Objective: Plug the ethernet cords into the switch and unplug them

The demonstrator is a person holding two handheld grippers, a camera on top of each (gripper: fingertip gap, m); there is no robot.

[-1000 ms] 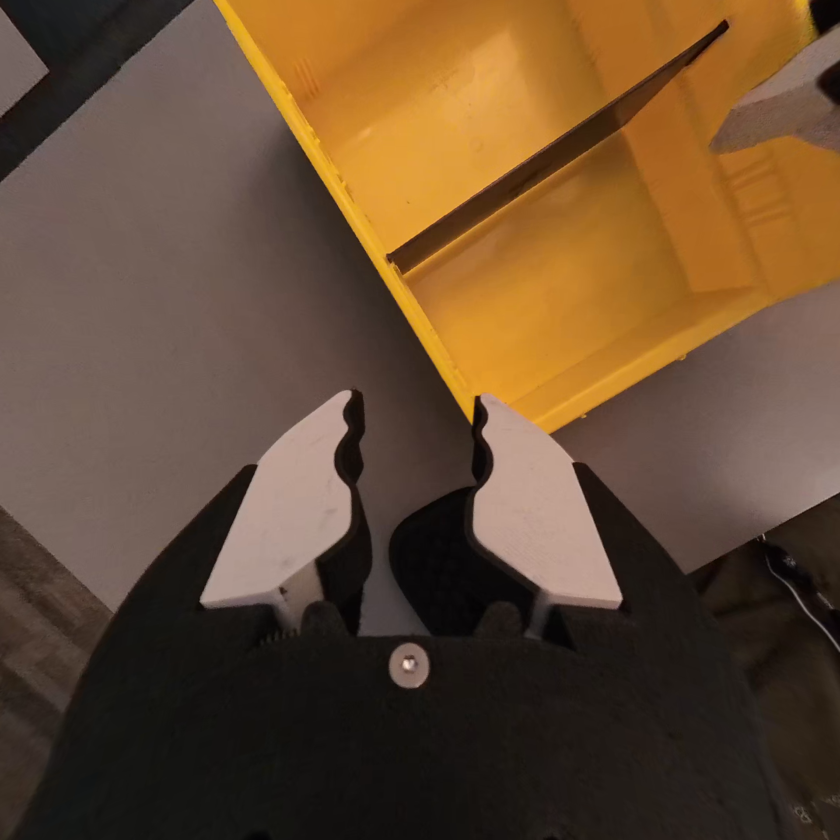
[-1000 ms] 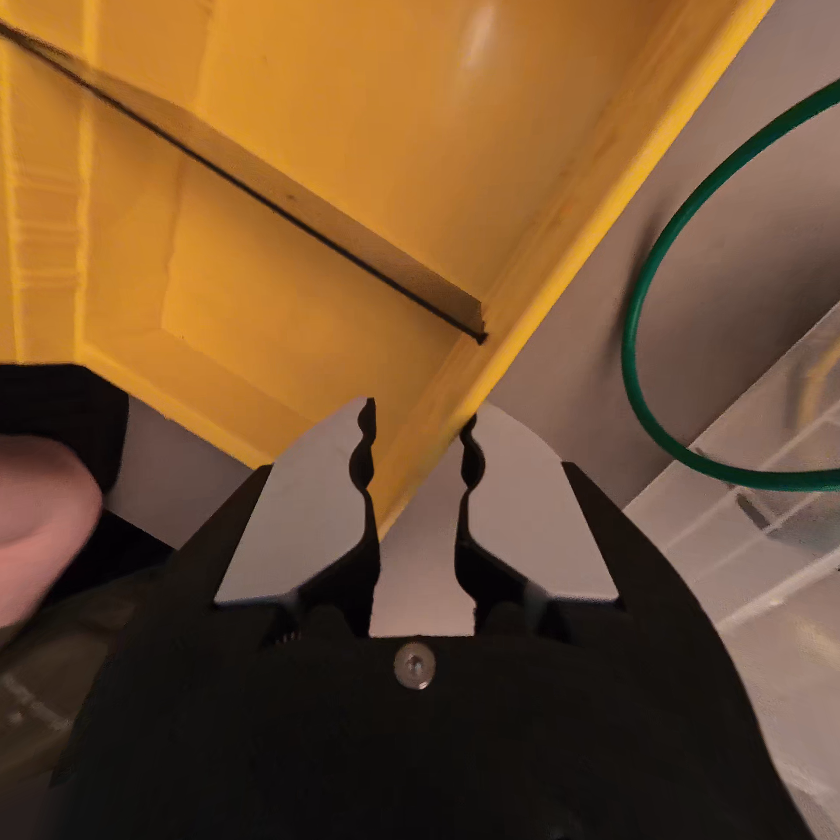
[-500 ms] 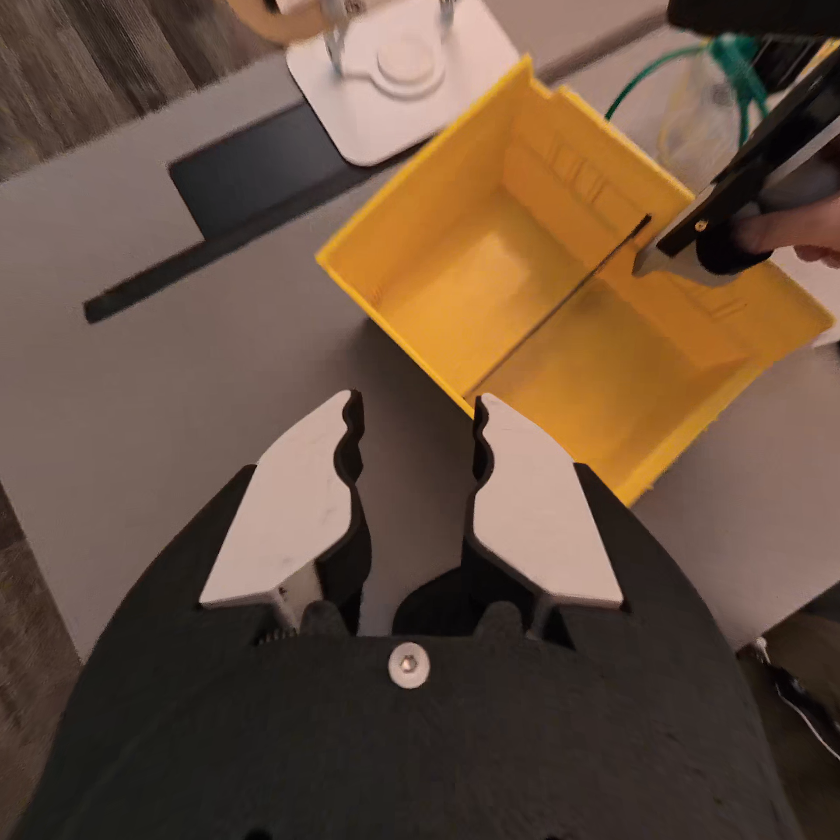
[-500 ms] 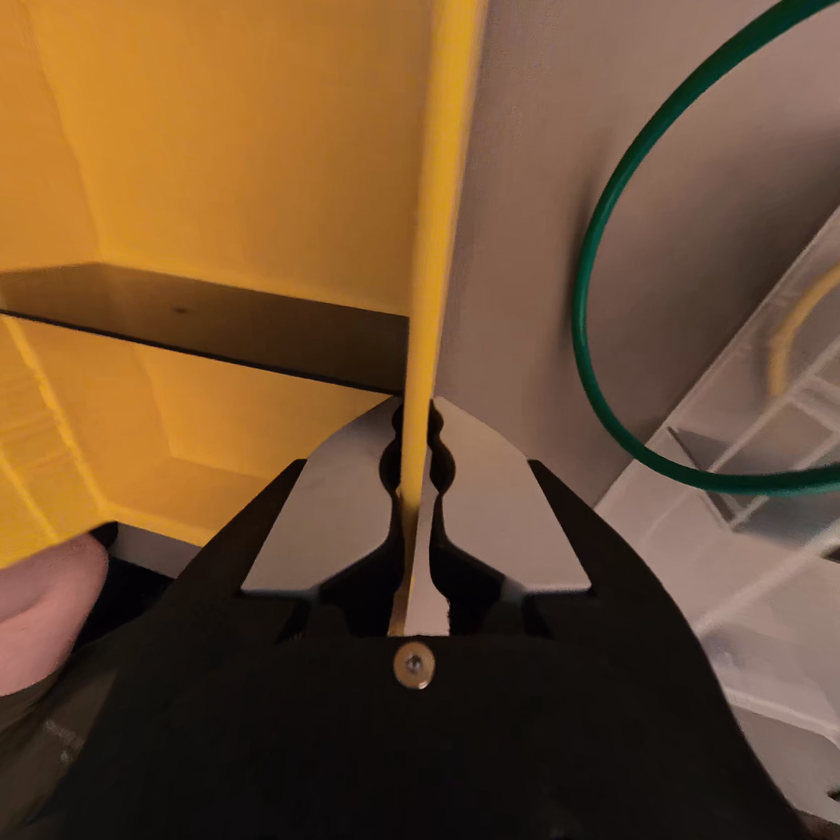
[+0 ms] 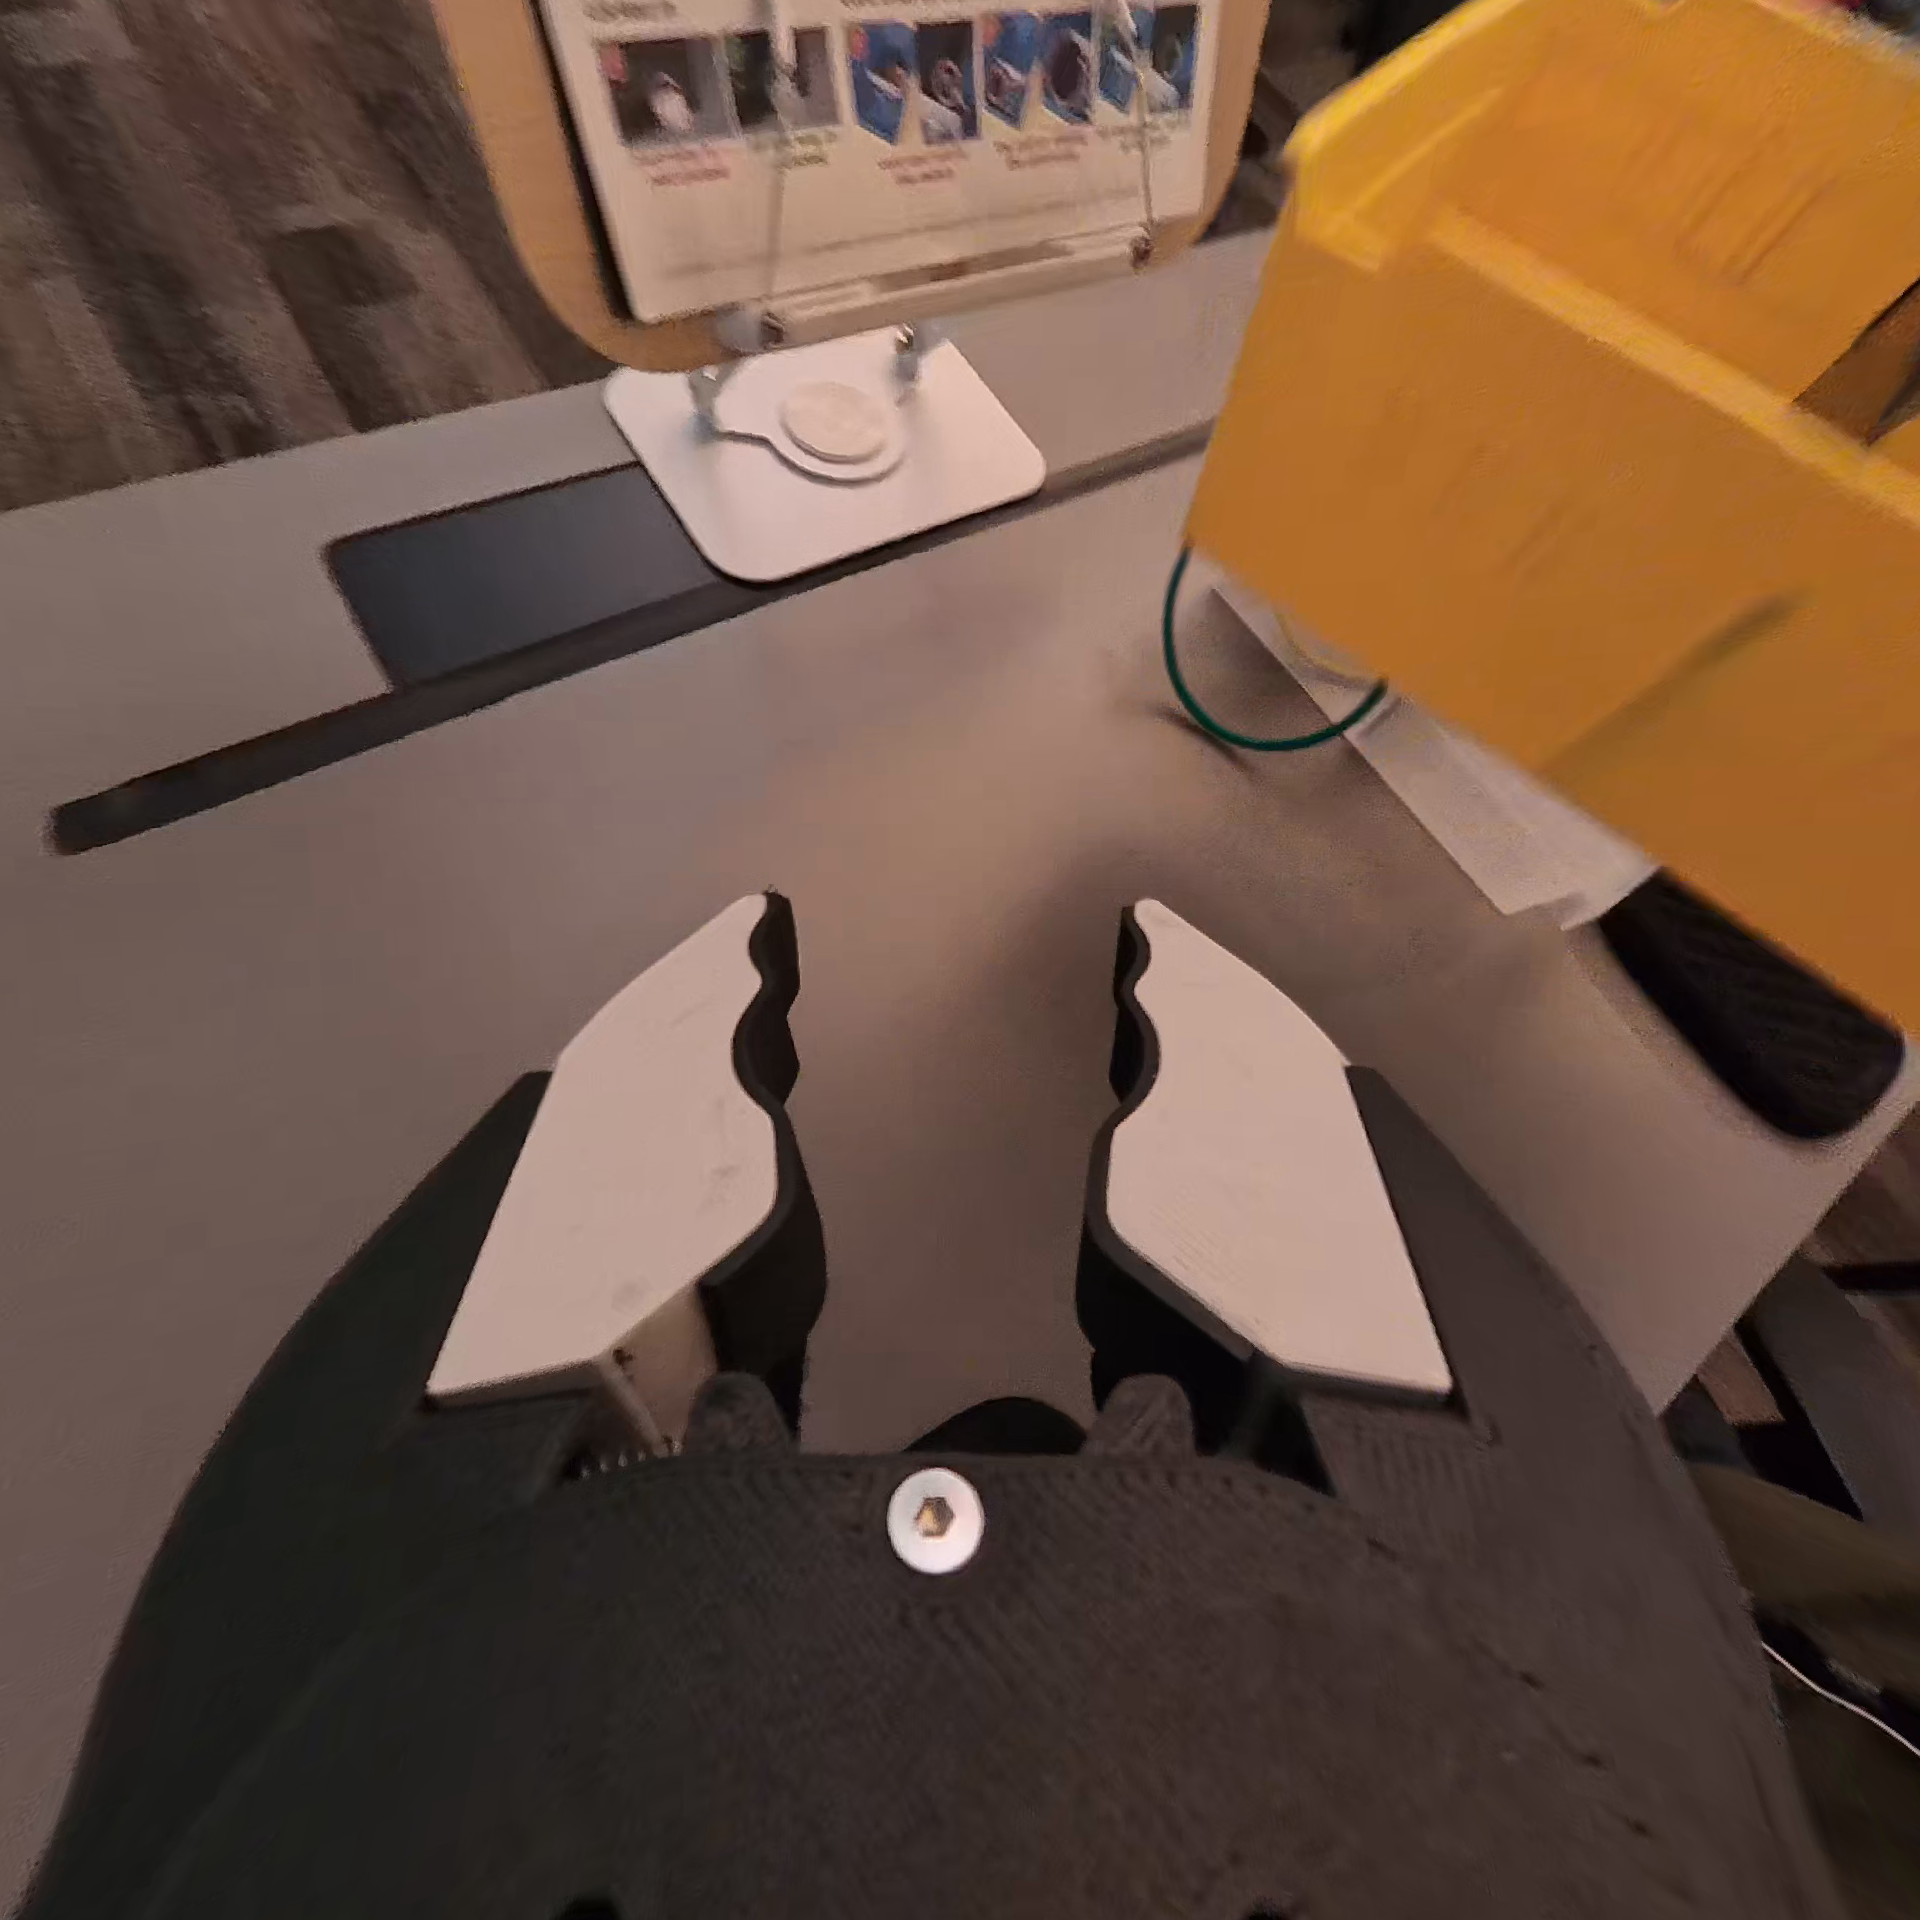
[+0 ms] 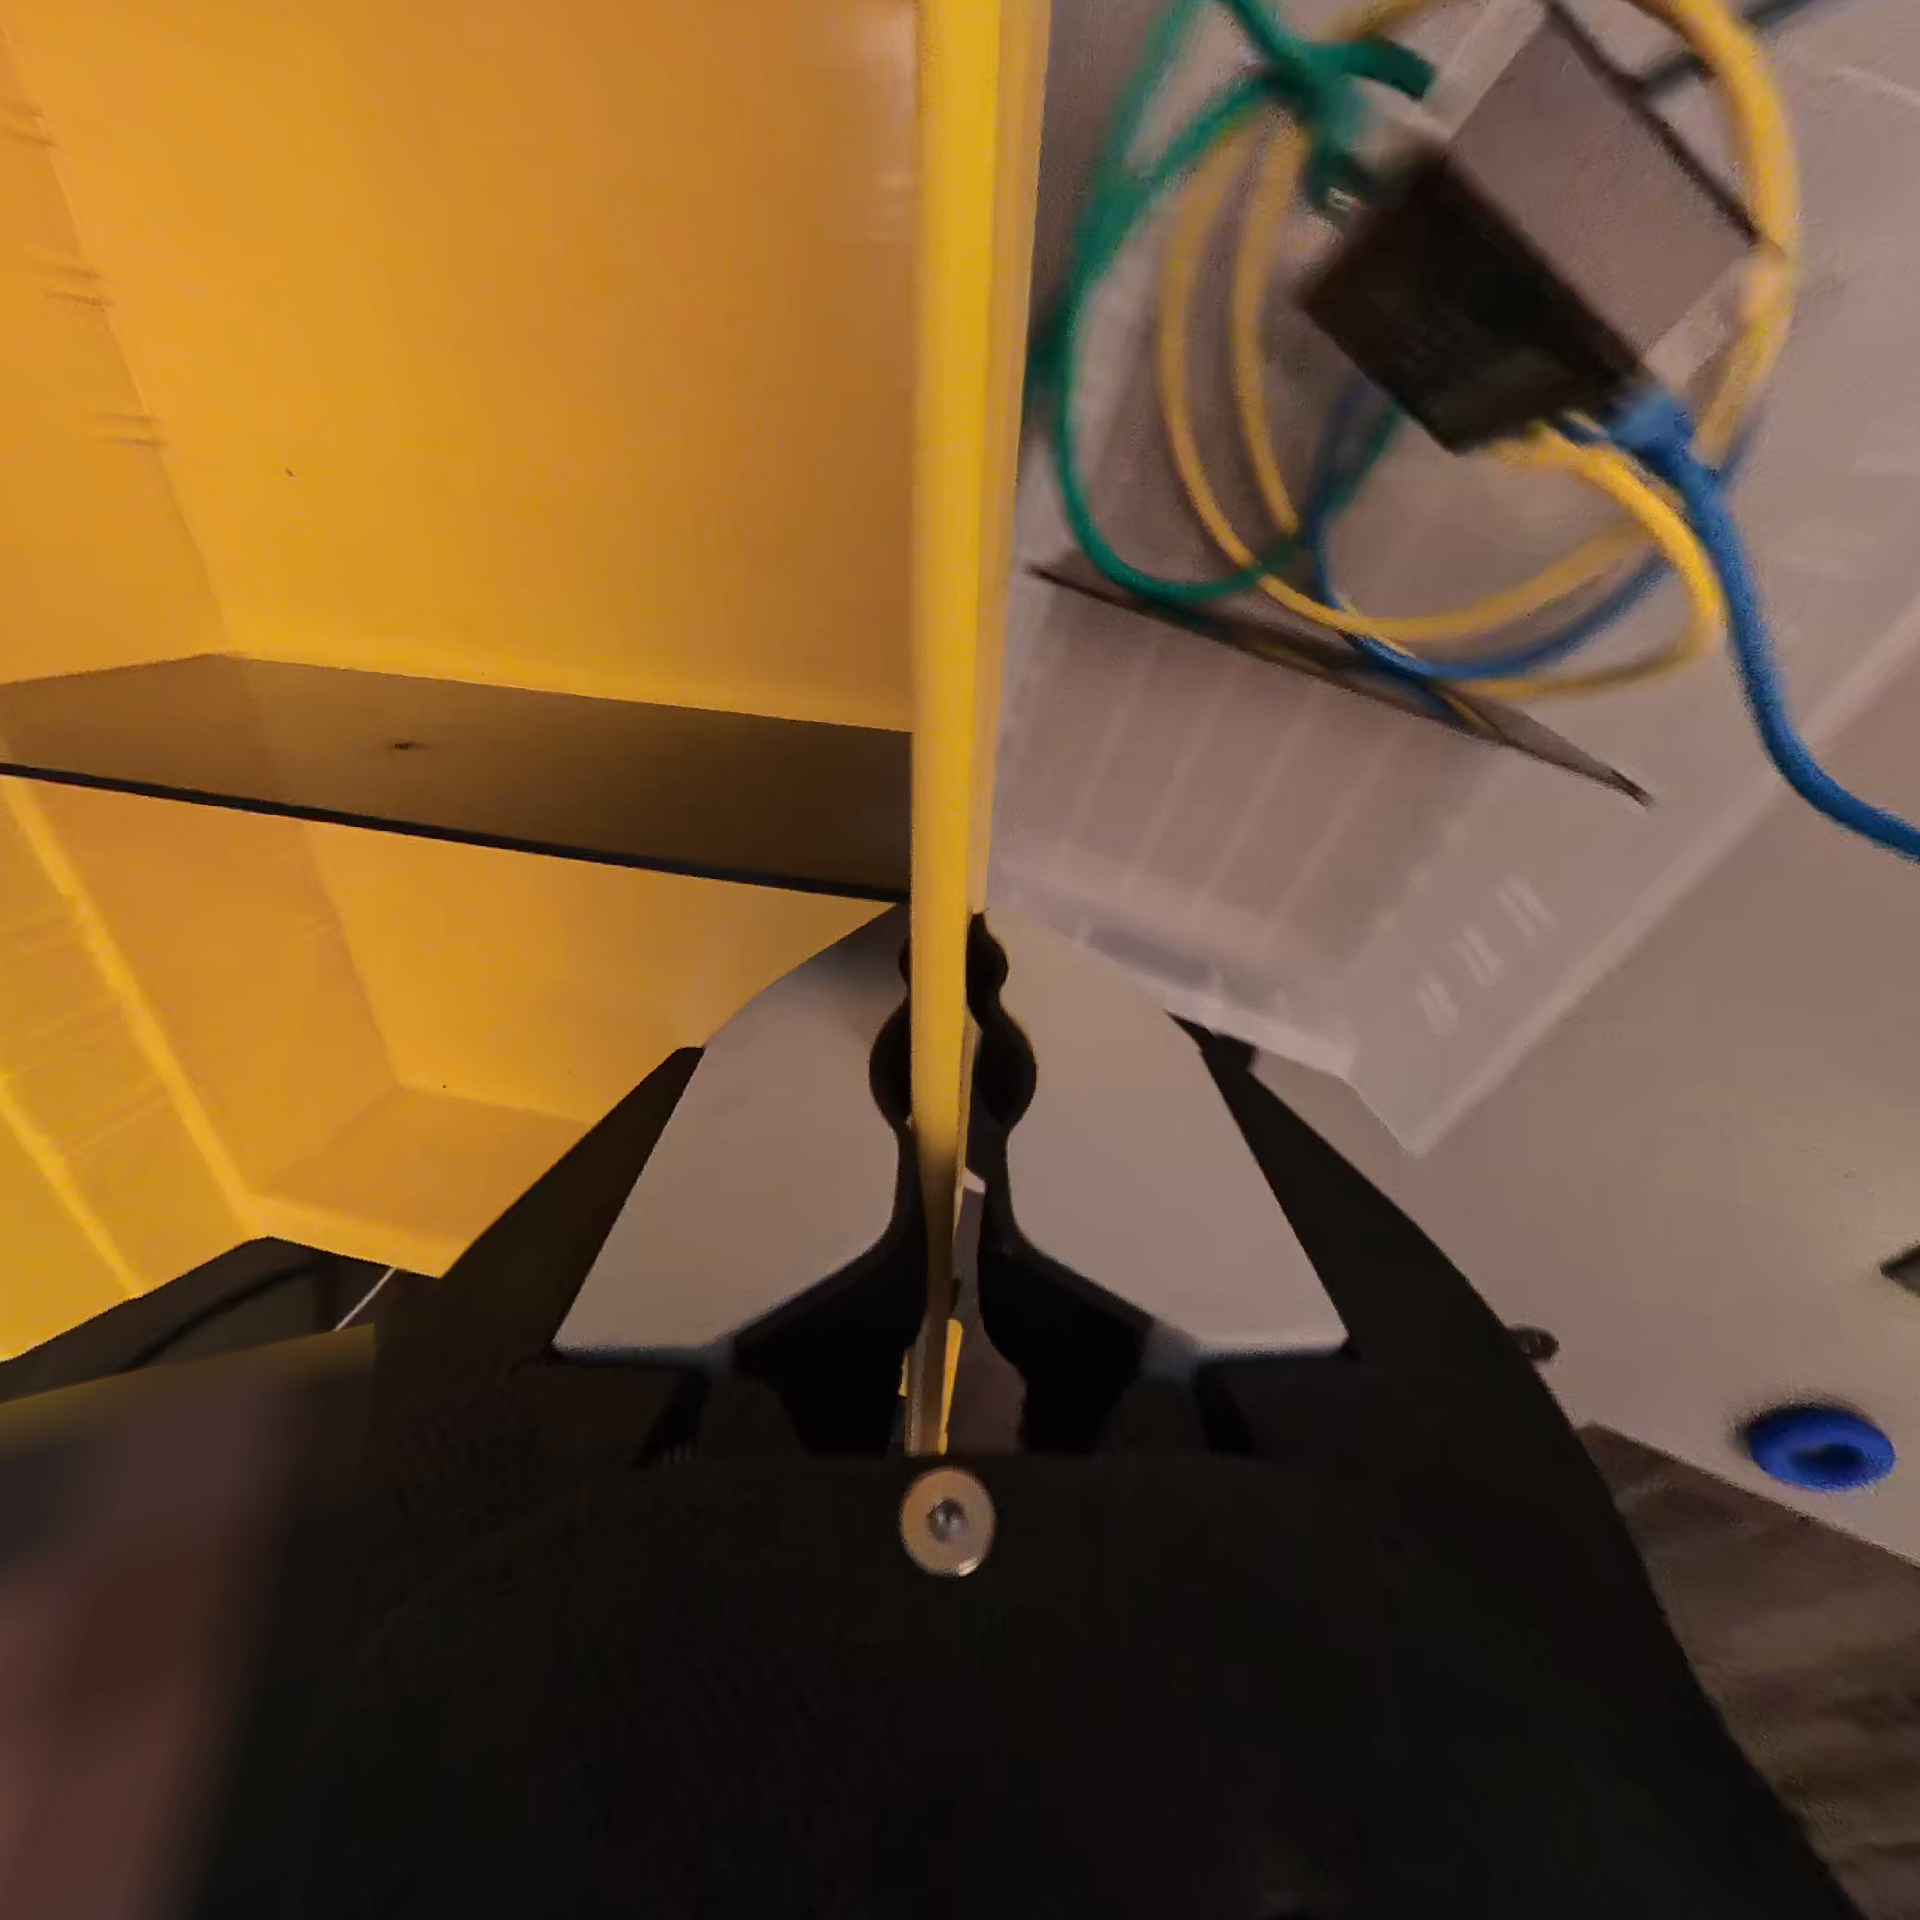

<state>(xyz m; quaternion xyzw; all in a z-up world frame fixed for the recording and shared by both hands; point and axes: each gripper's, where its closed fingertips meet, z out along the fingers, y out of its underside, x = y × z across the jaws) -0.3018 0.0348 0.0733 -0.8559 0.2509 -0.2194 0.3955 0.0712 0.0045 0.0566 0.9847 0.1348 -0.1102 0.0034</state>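
Observation:
My right gripper is shut on the side wall of a yellow bin and holds it lifted; a dark divider crosses the bin's inside. In the left wrist view the yellow bin hangs in the air at the upper right. My left gripper is open and empty above the grey table. Past the bin wall, a clear plastic box holds a dark switch with yellow cords, a green cord and a blue cord. The green cord also loops onto the table.
A stand with a picture sheet sits on a white base at the table's far edge, beside a dark inset panel. A blue round cap lies on the table at right. A dark sleeve shows under the bin. The grippers' ends are close to 40 cm from one another.
My right gripper closed on the bin wall and lifted the bin off the table. My left gripper drew back, tilted up toward the stand and opened wider.

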